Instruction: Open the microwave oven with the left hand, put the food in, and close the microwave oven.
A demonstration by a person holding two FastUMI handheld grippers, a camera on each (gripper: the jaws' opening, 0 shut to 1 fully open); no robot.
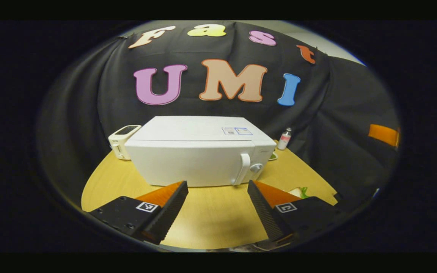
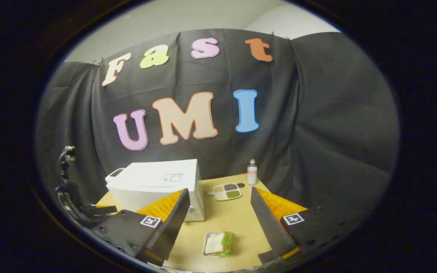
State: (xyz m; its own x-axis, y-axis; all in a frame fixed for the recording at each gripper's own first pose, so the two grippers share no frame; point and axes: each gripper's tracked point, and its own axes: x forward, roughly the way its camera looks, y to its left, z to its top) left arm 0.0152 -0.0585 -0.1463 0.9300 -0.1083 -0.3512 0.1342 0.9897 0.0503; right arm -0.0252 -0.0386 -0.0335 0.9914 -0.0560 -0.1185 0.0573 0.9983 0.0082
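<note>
Here, at the opening step, the microwave oven (image 1: 199, 151) sits mid-frame in the left gripper view with its door shut. My left tool (image 1: 217, 197) hangs before it with jaws spread wide and nothing between them. The door handle (image 1: 243, 169), a pale vertical bar, stands at the right end of the front, beside a round knob (image 1: 256, 168). As I judge it, the next move calls for bringing the left tool up and right onto that handle, closing on it, then pulling outward.

In the right gripper view, my right tool (image 2: 218, 206) is likewise parted and empty. The food, a sandwich (image 2: 219, 243) with green leaf on a small tray (image 2: 206, 243), lies at lower centre between its fingers but below them, apparently not touched.

The surface (image 1: 218, 216) is round, yellow wood. Toward the back of it stand a divided dish (image 2: 226, 191), a small bottle (image 2: 252, 172) and a small white appliance (image 1: 121, 141) left of the oven. Black cloth walls the booth.
</note>
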